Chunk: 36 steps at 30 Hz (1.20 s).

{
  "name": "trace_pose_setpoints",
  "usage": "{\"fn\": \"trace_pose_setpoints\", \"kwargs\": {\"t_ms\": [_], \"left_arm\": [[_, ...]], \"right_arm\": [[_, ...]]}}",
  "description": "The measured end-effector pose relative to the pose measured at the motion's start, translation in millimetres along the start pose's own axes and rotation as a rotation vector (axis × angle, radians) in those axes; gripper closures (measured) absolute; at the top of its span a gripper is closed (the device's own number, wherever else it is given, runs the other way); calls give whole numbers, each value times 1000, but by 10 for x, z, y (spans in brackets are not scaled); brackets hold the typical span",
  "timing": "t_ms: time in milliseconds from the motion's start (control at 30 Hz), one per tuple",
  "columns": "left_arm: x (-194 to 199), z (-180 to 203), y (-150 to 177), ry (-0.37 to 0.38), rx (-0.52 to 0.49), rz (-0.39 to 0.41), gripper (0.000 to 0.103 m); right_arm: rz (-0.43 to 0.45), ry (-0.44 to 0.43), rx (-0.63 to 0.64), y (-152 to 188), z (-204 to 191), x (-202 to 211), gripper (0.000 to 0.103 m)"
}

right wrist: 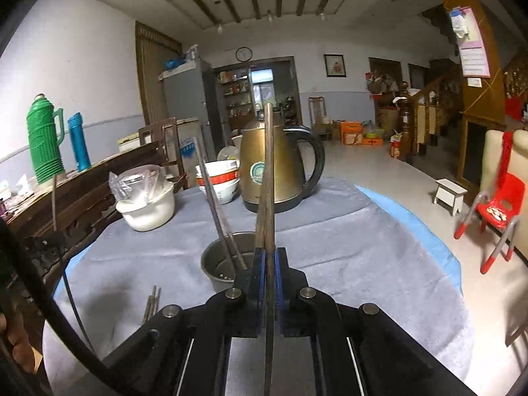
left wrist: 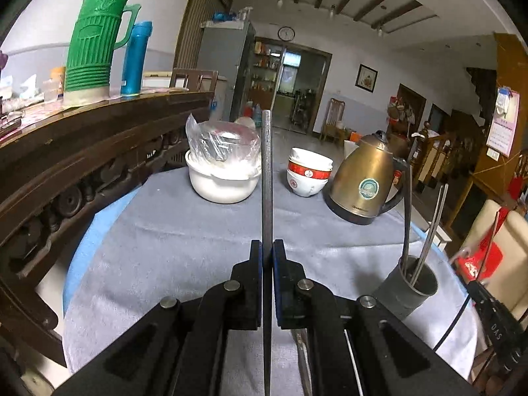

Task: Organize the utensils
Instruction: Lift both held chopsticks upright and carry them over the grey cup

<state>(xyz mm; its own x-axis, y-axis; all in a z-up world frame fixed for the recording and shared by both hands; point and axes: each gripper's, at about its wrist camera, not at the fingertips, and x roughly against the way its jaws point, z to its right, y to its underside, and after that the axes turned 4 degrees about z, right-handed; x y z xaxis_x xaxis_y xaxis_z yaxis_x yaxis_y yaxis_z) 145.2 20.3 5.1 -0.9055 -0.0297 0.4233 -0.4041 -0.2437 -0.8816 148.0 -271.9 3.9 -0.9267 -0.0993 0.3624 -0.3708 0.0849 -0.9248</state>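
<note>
My left gripper (left wrist: 267,247) is shut on a long thin metal utensil handle (left wrist: 266,171) that stands upright above the grey cloth. A grey metal utensil cup (left wrist: 409,285) stands to its right with chopsticks (left wrist: 432,227) and a spoon handle in it. My right gripper (right wrist: 270,254) is shut on a brownish utensil (right wrist: 268,178), upright, just behind the same cup (right wrist: 219,260), which holds chopsticks (right wrist: 216,208). More loose chopsticks (right wrist: 152,300) lie on the cloth at the left.
On the round table with a grey cloth (left wrist: 184,231) stand a white pot with a plastic-wrapped bowl (left wrist: 221,168), stacked red-and-white bowls (left wrist: 308,171) and a brass kettle (left wrist: 366,181). A dark wooden sideboard (left wrist: 66,151) carries a green thermos (left wrist: 94,39). A red chair (right wrist: 498,208) stands at the right.
</note>
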Motion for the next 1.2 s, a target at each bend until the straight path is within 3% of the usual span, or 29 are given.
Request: {"fn": "trace_pose_setpoints", "kwargs": {"t_ms": [167,533,800,967,1200], "left_arm": [[26,0,163,-20,-34,6,97],[429,-137,420,4,-27,7,97],[376,-122,206,29,0,63,97],[278,-43,347,2,-47,87,97],[636,-65,470,23,-74,81,97]], "right_arm": [[2,11,27,178,-38,-17,97],[26,-14,63,334,16,509,97],[17,-24,52,339,25,600,97],[19,-22,48,351,21,622,97],[6,-36,47,365,30,660,97]]}}
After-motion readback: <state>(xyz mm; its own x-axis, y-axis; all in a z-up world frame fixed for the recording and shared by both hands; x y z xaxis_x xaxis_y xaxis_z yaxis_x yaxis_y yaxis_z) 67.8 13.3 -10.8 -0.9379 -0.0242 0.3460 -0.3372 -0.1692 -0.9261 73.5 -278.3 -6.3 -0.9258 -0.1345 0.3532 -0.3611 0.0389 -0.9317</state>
